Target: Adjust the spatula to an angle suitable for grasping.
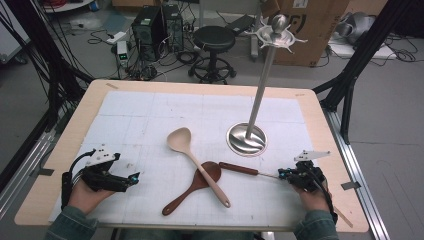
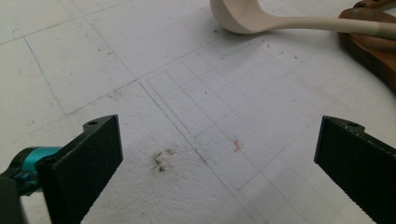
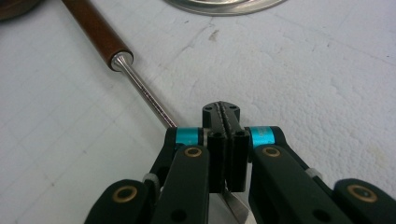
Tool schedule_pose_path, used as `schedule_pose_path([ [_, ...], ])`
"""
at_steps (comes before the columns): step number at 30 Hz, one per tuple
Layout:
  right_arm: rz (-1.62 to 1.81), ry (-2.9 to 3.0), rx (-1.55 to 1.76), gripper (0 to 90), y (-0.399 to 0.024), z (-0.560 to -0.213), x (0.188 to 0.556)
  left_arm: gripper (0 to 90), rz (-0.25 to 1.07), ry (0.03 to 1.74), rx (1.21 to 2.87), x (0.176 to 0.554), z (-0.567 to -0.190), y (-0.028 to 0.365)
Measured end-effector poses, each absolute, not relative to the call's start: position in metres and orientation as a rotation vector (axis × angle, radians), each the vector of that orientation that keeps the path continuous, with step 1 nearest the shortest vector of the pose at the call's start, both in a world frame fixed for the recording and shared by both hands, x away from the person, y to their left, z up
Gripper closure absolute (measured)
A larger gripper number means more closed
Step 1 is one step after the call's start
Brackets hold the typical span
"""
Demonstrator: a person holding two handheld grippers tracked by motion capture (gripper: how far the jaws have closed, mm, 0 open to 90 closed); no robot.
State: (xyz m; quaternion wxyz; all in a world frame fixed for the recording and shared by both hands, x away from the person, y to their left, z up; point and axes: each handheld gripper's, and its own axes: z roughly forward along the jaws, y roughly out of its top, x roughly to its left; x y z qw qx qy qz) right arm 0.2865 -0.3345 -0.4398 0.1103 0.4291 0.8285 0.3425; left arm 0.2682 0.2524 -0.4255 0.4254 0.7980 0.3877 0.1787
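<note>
My right gripper [image 1: 283, 174] [image 3: 226, 112] rests low at the table's right front, jaws pressed together on the thin flat metal end of a utensil. That utensil's steel shaft and brown wooden handle [image 1: 238, 168] [image 3: 95, 28] stretch away to the left along the mat. A cream ladle [image 1: 200, 167] [image 2: 243, 18] lies diagonally across a dark wooden spoon [image 1: 192, 187] [image 2: 373, 46] at centre front. My left gripper [image 1: 134, 179] [image 2: 219, 154] lies on the mat at the left front, open, with bare mat between its fingers. It points toward the two spoons.
A steel utensil stand [image 1: 246, 139] [image 3: 224, 5] with a tall pole and hooked top rises right of centre, just beyond my right gripper. A white gridded mat [image 1: 150, 115] covers the wooden table [image 1: 320, 115]. A stool [image 1: 214, 40], computers and a cardboard box stand on the floor beyond.
</note>
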Motion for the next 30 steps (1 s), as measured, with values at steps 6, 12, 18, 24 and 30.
schedule_pose_path([
  [6,0.992,2.472,1.238,89.6,-0.330,-0.439,0.282,1.6,0.447,0.967,2.000,0.269,-0.425,0.253],
  [12,0.990,2.498,1.229,89.5,-0.328,-0.438,0.281,1.6,0.449,0.969,1.998,0.268,-0.425,0.253],
  [18,1.038,2.485,1.200,85.9,-0.326,-0.434,0.284,1.6,0.445,0.967,1.998,0.268,-0.426,0.252],
  [24,1.097,2.510,1.100,77.3,-0.310,-0.423,0.290,1.6,0.446,0.967,1.997,0.268,-0.425,0.252],
  [30,1.131,2.573,1.006,67.4,-0.285,-0.423,0.299,1.6,0.447,0.969,1.997,0.268,-0.425,0.253],
])
